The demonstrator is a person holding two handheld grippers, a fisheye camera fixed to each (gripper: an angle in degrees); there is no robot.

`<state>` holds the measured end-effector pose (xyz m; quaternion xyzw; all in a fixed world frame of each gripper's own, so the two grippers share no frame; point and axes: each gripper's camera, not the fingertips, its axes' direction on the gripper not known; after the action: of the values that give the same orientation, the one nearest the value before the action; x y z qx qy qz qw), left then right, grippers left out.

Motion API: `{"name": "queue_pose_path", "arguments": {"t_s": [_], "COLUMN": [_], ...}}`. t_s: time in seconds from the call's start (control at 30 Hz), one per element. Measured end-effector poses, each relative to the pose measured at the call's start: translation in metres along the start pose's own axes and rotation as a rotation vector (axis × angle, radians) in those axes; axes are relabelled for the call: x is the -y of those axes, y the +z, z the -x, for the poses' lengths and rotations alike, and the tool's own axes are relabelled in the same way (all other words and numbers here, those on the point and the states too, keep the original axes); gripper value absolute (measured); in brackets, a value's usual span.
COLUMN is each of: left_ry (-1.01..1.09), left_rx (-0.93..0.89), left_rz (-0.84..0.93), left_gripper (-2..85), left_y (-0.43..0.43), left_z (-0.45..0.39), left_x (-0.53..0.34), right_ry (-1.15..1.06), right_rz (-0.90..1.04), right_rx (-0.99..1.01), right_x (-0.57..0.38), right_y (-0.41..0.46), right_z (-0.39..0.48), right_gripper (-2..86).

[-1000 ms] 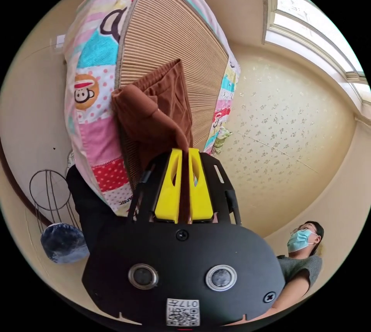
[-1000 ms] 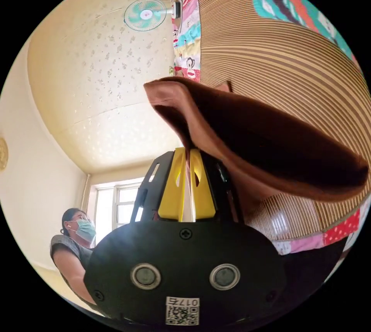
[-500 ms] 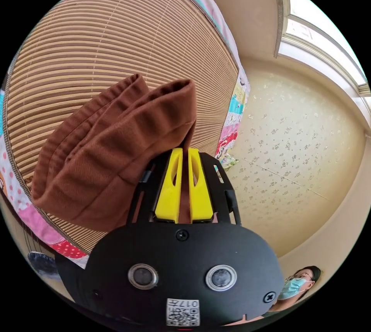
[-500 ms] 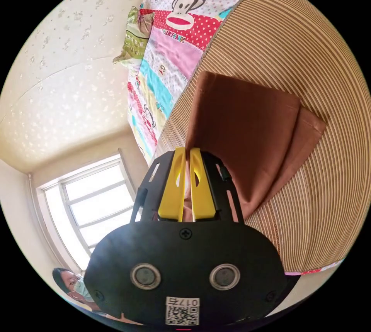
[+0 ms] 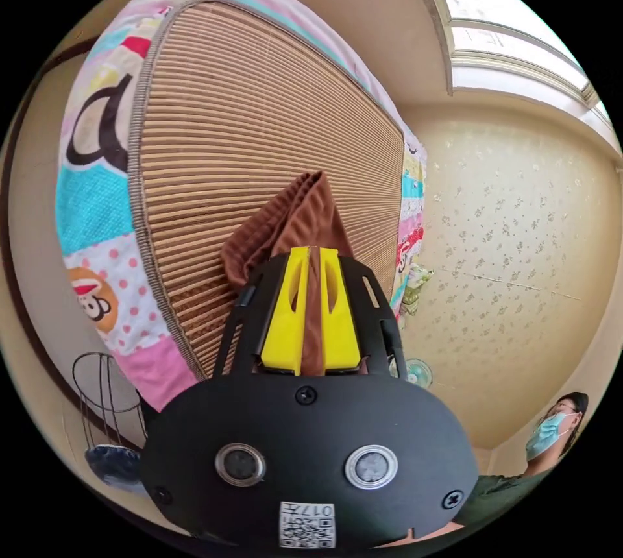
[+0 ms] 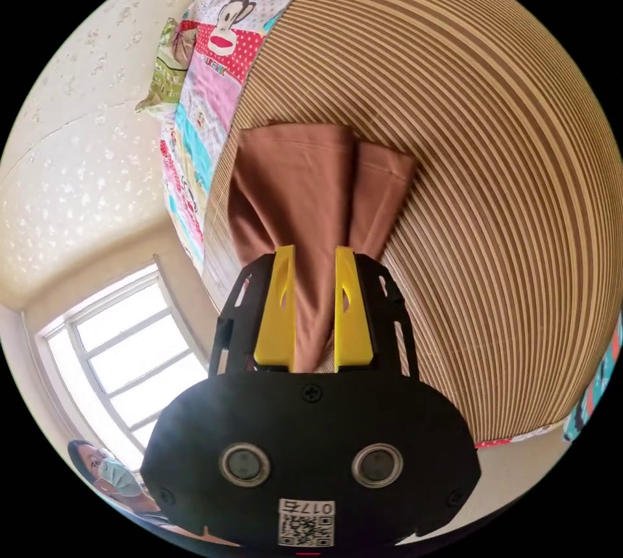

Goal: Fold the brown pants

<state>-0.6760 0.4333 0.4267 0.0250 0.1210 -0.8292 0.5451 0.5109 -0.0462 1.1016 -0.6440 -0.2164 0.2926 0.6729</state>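
Left gripper [image 5: 311, 253]: jaws narrow, both pressing a fold of the pants [image 5: 295, 227]. Right gripper [image 6: 315, 253]: jaws parted wider, brown cloth running between them, contact with either jaw unclear. Pants [image 6: 311, 194] lie bunched on the mat [image 6: 493, 194], well in from its edges. Mat covers a patchwork quilt [image 5: 97, 220]. A person [image 5: 551, 438] stands in the background.

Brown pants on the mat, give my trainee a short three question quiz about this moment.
1. True or false: the left tongs are shut on the brown pants.
2. How do the right tongs' jaws stand: A) spread apart around the cloth, B) pressed tight on it?
3. What striped surface lies under the pants?

Key: 1 true. 2 A. 3 the woven mat.
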Motion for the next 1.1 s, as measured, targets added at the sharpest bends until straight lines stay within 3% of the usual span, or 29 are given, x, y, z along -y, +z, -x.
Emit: {"name": "queue_pose_path", "arguments": {"t_s": [0.13, 0.33, 0.5, 0.83, 0.97, 1.1], "left_ry": [-0.128, -0.129, -0.153, -0.197, -0.167, -0.185], "left_rx": [0.018, 0.048, 0.052, -0.011, 0.041, 0.018], "left_rz": [-0.074, -0.133, -0.007, 0.111, 0.149, 0.181], "left_gripper": [1.5, 12.1, 12.3, 12.8, 12.6, 12.6], "left_y": [-0.014, -0.020, 0.015, 0.064, 0.074, 0.074], "left_z": [0.004, -0.028, -0.020, -0.018, -0.031, -0.031], "left_x": [-0.031, -0.060, -0.079, -0.071, -0.062, -0.061], "right_ry": [0.077, 0.127, 0.082, 0.093, 0.026, 0.190], "right_rz": [-0.068, -0.119, -0.125, 0.005, -0.081, -0.131], "right_rx": [-0.008, -0.078, -0.253, -0.001, -0.015, -0.019], "right_x": [-0.011, -0.005, 0.000, 0.040, 0.004, -0.055], "right_y": [0.011, 0.013, 0.011, 0.016, -0.009, -0.031], "right_z": [-0.016, 0.009, 0.040, 0.030, 0.020, -0.043], "right_gripper": [9.9, 9.7, 10.7, 3.8, 2.5, 2.4]}}
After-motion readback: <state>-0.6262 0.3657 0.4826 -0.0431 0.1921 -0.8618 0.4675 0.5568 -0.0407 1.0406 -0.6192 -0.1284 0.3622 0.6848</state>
